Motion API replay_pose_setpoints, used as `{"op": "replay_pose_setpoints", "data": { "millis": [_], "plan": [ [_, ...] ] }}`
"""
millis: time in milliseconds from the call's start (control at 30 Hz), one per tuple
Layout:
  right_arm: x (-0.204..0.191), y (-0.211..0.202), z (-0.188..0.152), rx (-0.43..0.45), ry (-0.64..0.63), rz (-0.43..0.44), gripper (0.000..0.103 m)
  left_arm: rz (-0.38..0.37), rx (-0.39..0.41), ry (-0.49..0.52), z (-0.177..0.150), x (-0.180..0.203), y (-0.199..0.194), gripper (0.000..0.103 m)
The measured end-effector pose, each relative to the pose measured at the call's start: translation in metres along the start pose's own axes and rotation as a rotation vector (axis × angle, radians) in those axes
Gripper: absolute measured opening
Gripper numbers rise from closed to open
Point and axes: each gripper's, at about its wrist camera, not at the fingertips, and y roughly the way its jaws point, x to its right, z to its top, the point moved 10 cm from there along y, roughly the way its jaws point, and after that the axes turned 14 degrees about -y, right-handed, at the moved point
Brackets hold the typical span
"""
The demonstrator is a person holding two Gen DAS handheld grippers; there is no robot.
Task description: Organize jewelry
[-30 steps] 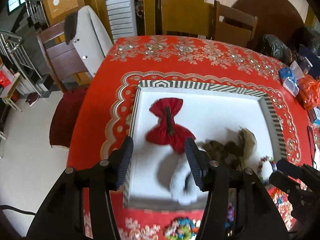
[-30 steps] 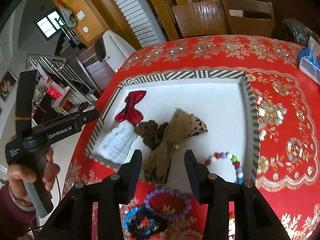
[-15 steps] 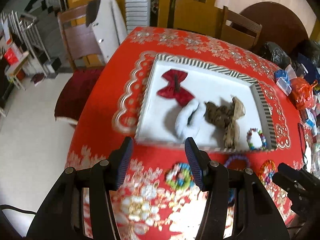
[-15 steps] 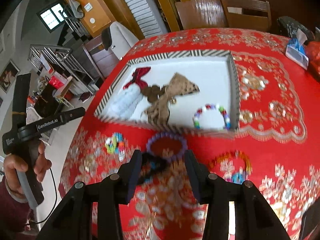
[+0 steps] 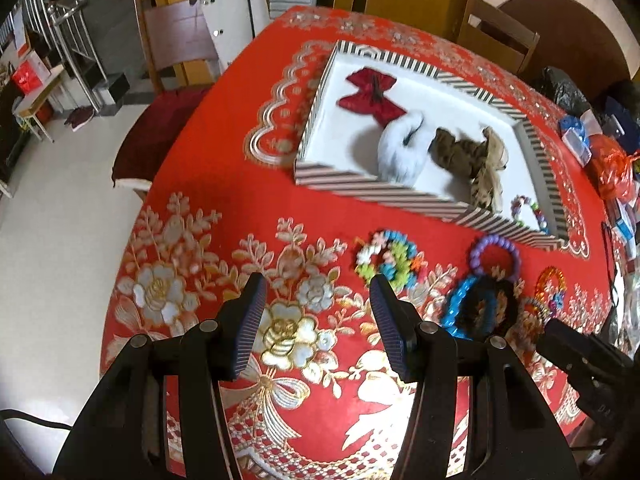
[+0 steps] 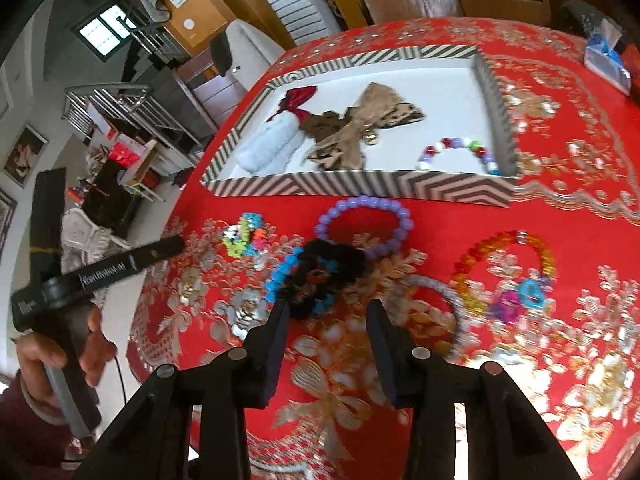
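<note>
A striped-rim white tray holds a red bow, a white fluffy scrunchie, a brown bow and a beaded bracelet. On the red cloth in front lie a multicoloured bracelet, a purple bead bracelet, a black scrunchie with a blue bracelet and an orange-yellow bracelet. My left gripper is open and empty, just short of the multicoloured bracelet. My right gripper is open and empty, just short of the black scrunchie.
Wooden chairs stand beyond the table. Bags and small boxes crowd the far right edge. The table's left edge drops to a white floor. A silvery hoop lies right of my right gripper.
Both grippers have pulled back from over the tray toward the table's near side. The loose bracelets in front of the tray have come into view. Both grippers stayed open.
</note>
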Motion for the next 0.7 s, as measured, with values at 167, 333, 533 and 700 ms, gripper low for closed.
{"op": "replay_pose_setpoints", "data": {
  "millis": [167,333,533,700],
  "plan": [
    [0.0,0.02,0.004,-0.027,0.011,0.004,0.039,-0.017,-0.025,-0.003,0.0,0.0,0.009,0.053],
    [0.006,0.029,0.002,-0.044,0.031,0.003,0.039,-0.035,-0.053,0.025,0.003,0.009,0.023,0.053],
    [0.008,0.036,0.0,-0.054,0.048,0.006,0.039,-0.049,-0.091,0.041,0.006,0.021,0.046,0.053],
    [0.01,0.043,0.002,-0.059,0.046,0.001,0.024,-0.074,-0.114,0.054,0.005,0.032,0.058,0.052]
  ]
}}
